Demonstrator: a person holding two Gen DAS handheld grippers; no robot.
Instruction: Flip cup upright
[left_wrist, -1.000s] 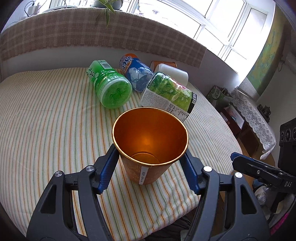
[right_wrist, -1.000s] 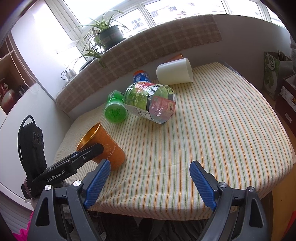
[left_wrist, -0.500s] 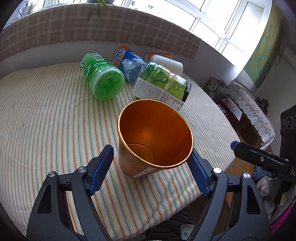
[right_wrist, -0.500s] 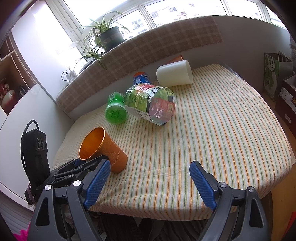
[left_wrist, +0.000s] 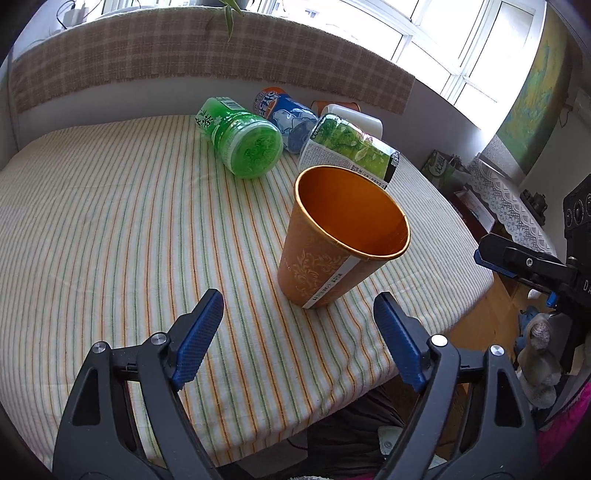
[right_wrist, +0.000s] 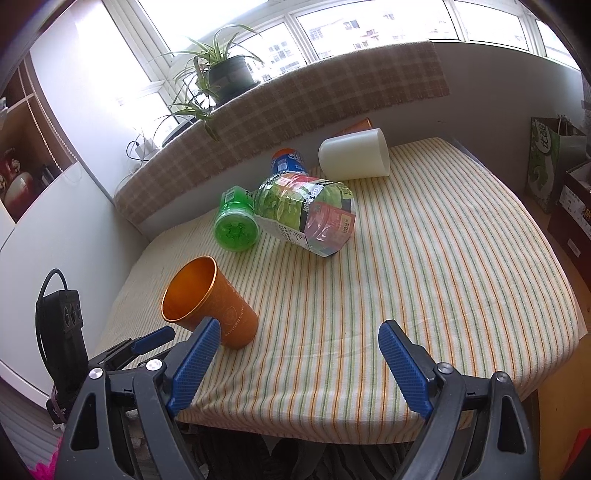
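While the orange cup (left_wrist: 343, 236) stood on its base with its mouth upward, near the front edge of the striped tablecloth (left_wrist: 110, 229), nothing gripped it. In the right wrist view the same cup (right_wrist: 210, 301) appeared at the cloth's front left part, leaning in the fisheye picture, its gold interior visible. The left gripper (left_wrist: 299, 338) hovered just short of the cup, its blue-padded jaws spread wide and clear of the cup's wall on both sides. The right gripper (right_wrist: 295, 363) was likewise spread wide and held nothing; it was over the front edge of the cloth, well to the right of the cup. Behind the cup lay a clear bottle with a green label (left_wrist: 351, 147) on its side, touching a green bottle (left_wrist: 240, 142) and a blue bottle (left_wrist: 284, 114), both also lying down. Farther back a white cup (right_wrist: 354, 158) lay on its side near the wall. A potted plant (right_wrist: 221, 74) stood on the sill above a checked cloth (right_wrist: 295, 110).
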